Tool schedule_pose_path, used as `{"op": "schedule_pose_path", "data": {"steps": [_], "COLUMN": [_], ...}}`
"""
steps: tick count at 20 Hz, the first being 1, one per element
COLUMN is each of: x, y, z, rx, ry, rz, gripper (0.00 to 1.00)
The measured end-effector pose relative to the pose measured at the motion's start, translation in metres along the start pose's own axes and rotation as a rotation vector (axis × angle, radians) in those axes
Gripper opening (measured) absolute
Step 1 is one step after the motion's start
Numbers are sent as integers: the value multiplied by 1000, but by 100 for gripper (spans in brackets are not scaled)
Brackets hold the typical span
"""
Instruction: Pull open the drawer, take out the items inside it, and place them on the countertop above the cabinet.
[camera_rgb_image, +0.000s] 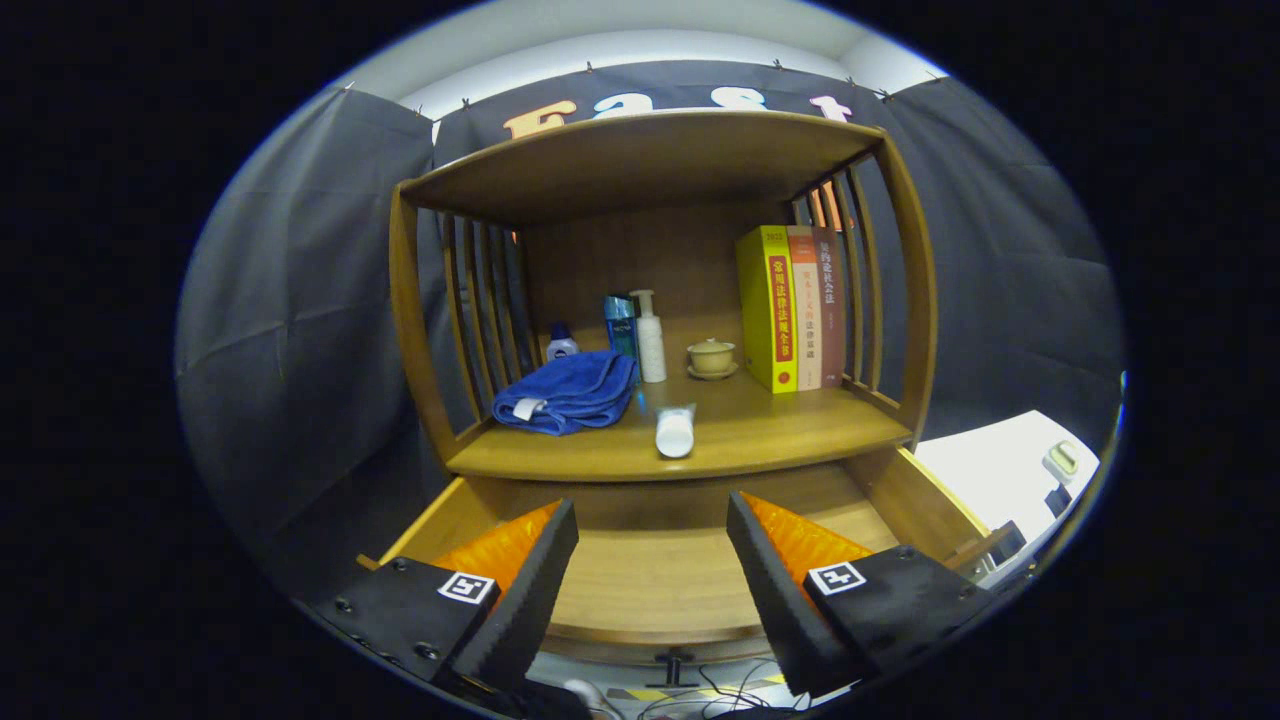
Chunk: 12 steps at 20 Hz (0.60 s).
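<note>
My gripper (652, 560) is spread wide with nothing between its fingers, hanging above the pulled-out drawer (650, 590), whose bare wooden bottom shows in the gap between them. The drawer's front edge lies just under the fingers, and its dark handle (675, 668) sticks out below that edge, above some loose cables on the floor. The drawer's side walls run back on either hand to the cabinet. Just beyond the fingers is the countertop (760, 430), with a white tube (675, 432) lying near its front edge, its cap end turned toward me. To the left of the tube sits a folded blue towel (570, 392). Behind the towel stands a small bottle with a blue cap (561, 342), then a taller blue bottle (621, 324) and a white pump bottle (650, 338) close beside each other. Right of those, a small lidded cup on a saucer (711, 358) rests apart from them. Further right, three books (792, 308) stand upright against the slatted side of the shelf unit, the yellow one nearest the cup. A top shelf (640, 160) roofs it all.
</note>
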<state>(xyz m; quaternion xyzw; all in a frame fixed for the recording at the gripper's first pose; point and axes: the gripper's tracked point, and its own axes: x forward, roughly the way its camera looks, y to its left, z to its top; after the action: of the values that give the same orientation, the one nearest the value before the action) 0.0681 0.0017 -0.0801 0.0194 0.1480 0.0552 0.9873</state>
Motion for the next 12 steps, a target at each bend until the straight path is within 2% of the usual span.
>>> {"op": "schedule_pose_path", "data": {"steps": [12], "x": [-42], "y": [-6], "z": [-82], "rx": [2], "ry": [85], "rz": [-51], "gripper": [98]}}
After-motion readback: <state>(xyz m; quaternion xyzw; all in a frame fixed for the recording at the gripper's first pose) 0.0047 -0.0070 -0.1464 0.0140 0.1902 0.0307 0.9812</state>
